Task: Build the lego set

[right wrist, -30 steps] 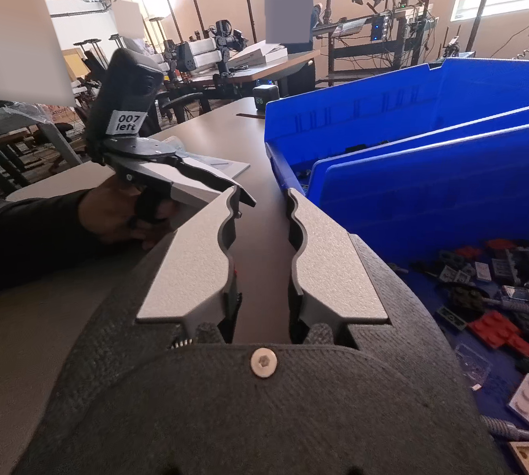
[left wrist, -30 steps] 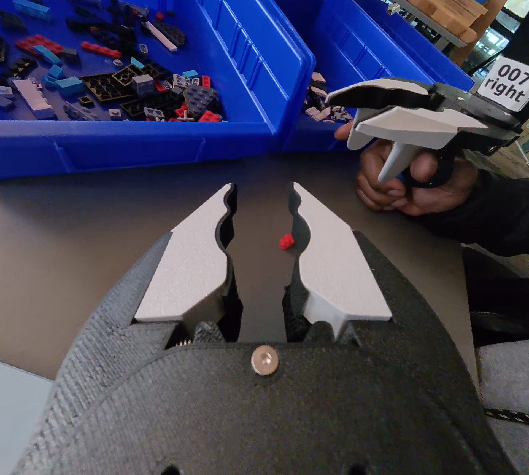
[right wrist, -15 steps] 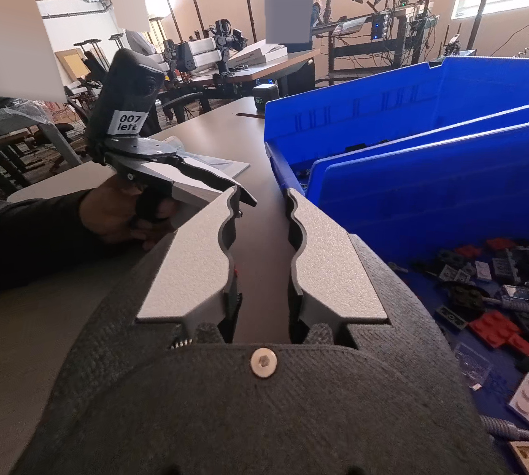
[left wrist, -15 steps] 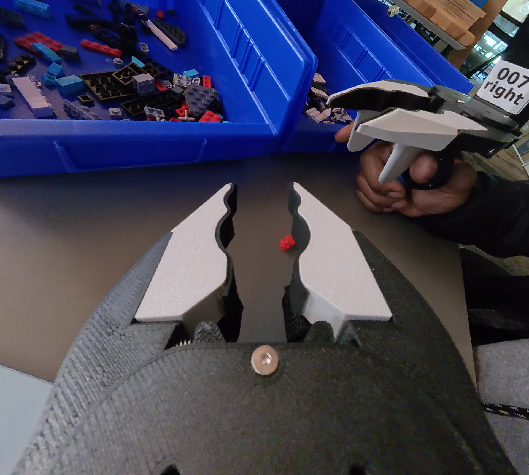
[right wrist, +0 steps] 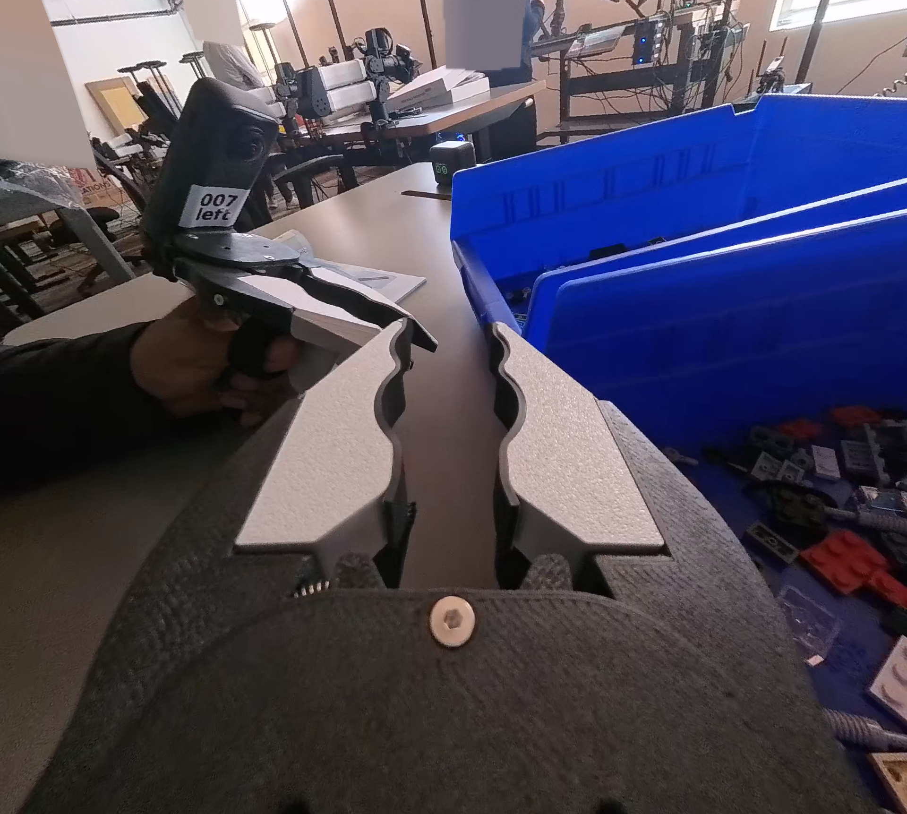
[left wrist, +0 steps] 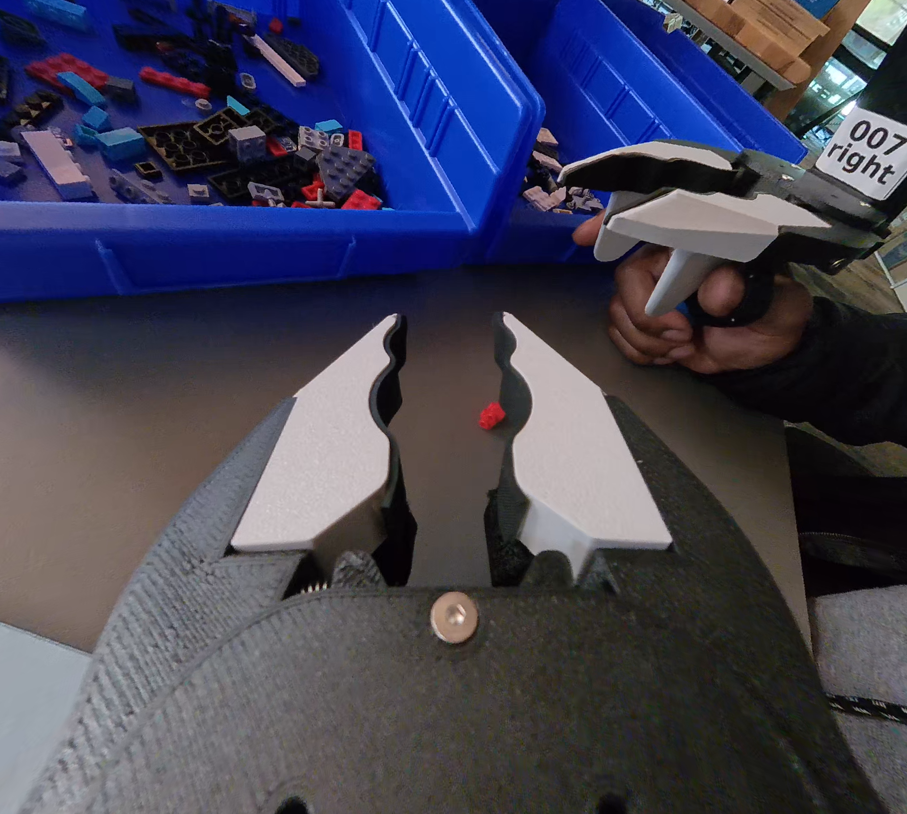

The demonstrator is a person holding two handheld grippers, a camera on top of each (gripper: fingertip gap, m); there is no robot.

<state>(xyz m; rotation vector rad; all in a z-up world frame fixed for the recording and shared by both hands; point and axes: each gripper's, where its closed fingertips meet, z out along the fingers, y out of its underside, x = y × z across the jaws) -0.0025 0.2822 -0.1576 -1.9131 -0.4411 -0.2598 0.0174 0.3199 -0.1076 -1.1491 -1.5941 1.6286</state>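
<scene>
A small red lego piece (left wrist: 491,415) lies on the dark table (left wrist: 147,398), seen between my left gripper's fingers close to the right one. My left gripper (left wrist: 449,324) is open and empty, held above the table. My right gripper (right wrist: 449,331) is open and empty too, low over the table beside the bins. It shows in the left wrist view (left wrist: 584,216) at the right, in a hand. The left gripper shows in the right wrist view (right wrist: 422,339) at the left. The red piece is hidden in the right wrist view.
A blue bin (left wrist: 245,245) with several loose lego pieces (left wrist: 294,162) stands at the back left. A second blue bin (left wrist: 613,69) with pieces stands to its right. A booklet (right wrist: 383,282) lies on the table. Further tables and equipment stand behind. The gap from one gripper's tips to the other's is roughly 7 cm. Between my left fingertips and the small red lego piece (left wrist: 491,415) there is roughly 5 cm.
Both views have shifted only slightly. The red piece and both open grippers stand as before.
</scene>
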